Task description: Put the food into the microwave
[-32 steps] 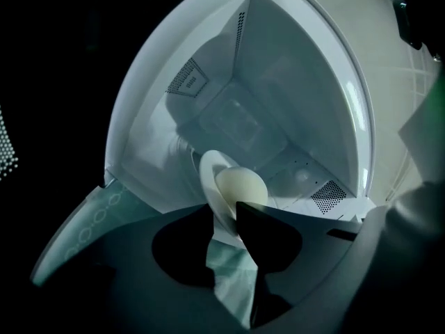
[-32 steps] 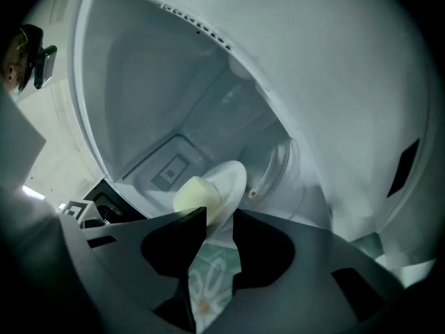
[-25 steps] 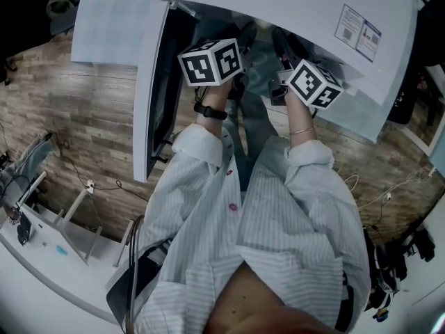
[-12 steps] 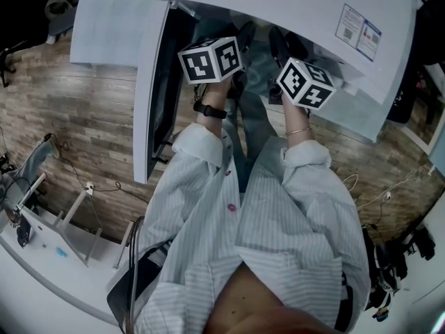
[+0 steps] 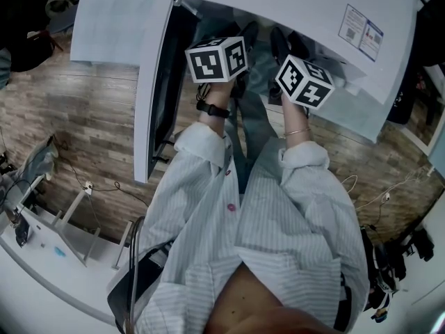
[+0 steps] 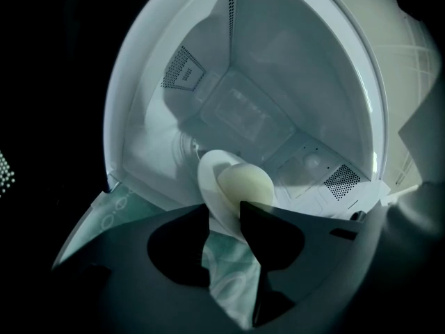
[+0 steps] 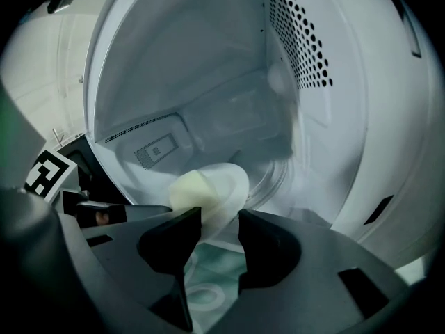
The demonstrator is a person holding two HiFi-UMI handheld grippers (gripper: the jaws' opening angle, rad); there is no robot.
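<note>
Left gripper (image 6: 224, 206) has its jaws opening, with the rim of a white plate (image 6: 208, 176) between them and the pads not clamping it (one pad sits just beside the rim). Right gripper (image 7: 220, 212) is opening too, astride the plate's opposite edge. On the plate lies the food (image 6: 245, 185), a pale round lump. Plate and food are inside the microwave (image 6: 278, 68), near the front of its cavity, whose door (image 5: 149, 89) stands wide open.
</note>
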